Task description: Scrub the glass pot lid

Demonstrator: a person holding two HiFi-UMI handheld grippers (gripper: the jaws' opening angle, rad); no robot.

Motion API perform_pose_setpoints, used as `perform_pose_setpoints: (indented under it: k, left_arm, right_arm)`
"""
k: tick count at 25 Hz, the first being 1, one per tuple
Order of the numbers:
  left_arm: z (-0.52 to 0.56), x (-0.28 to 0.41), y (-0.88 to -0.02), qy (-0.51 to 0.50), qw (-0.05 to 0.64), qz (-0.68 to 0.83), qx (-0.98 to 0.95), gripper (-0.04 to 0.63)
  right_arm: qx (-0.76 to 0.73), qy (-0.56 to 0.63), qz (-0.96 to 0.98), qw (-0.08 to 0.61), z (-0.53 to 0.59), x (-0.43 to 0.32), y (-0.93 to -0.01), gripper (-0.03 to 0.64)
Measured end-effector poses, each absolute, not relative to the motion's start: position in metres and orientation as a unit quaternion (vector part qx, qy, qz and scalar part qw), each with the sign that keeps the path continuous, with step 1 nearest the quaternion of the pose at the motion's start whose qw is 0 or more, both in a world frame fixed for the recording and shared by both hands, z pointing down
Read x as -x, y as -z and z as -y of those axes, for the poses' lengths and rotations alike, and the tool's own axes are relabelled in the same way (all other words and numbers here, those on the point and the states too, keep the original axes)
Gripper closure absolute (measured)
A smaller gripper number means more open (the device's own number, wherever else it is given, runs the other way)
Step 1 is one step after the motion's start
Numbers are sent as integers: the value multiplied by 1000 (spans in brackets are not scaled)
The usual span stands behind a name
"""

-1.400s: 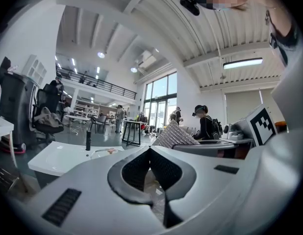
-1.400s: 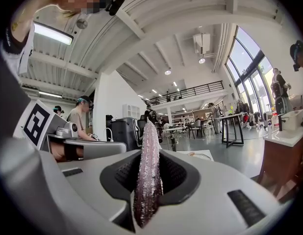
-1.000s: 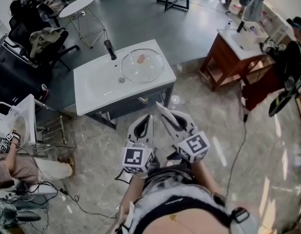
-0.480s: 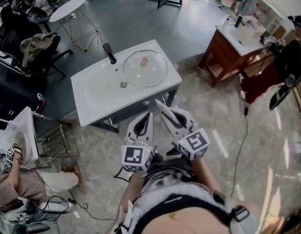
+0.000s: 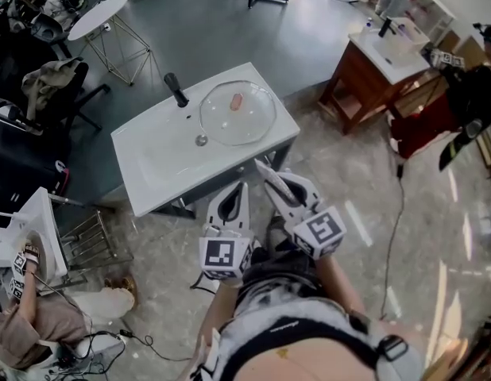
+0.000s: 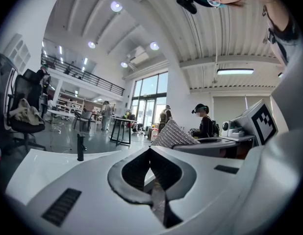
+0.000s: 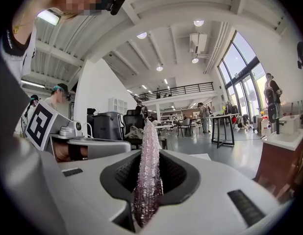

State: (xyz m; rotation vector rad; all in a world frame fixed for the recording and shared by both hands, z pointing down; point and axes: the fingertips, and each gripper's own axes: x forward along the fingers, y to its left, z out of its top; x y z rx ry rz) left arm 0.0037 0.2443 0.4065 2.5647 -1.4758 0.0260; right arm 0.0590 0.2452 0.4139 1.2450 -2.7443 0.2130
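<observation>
The glass pot lid [image 5: 236,113] lies flat on the right part of a white sink top [image 5: 154,161], with a pinkish knob at its middle. A black faucet [image 5: 175,90] stands behind it. Both grippers are held side by side near the person's body, short of the sink's front edge. My left gripper [image 5: 242,187] [image 6: 150,151] is shut with nothing between its jaws. My right gripper [image 5: 261,167] [image 7: 147,148] is shut on a glittery pink scrubbing cloth [image 7: 147,180], which sticks out past its fingertips. The left gripper view also shows that cloth [image 6: 173,135].
A wooden vanity [image 5: 373,62] with a white basin stands to the right of the sink. A round white table [image 5: 98,16] and a chair with a jacket [image 5: 47,78] are at the back left. A wire rack [image 5: 94,236] and a seated person [image 5: 31,324] are at the left. A cable [image 5: 396,213] crosses the floor.
The sink and lid have come a little nearer to both grippers in the head view, as both hands went forward. Both sets of jaws stay as they were.
</observation>
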Motion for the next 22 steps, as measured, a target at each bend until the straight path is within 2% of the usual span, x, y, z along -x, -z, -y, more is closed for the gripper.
perform_pose_setpoints:
  k: [10, 22]
  left_arm:
    - [-185, 2, -411, -15, 91, 503, -859, 595]
    - [-80, -21, -403, -25, 92, 527, -844, 595]
  right_arm:
    - [-392, -79, 915, 58, -184, -42, -414, 535]
    - [-368, -56, 927, 56, -71, -74, -411, 535]
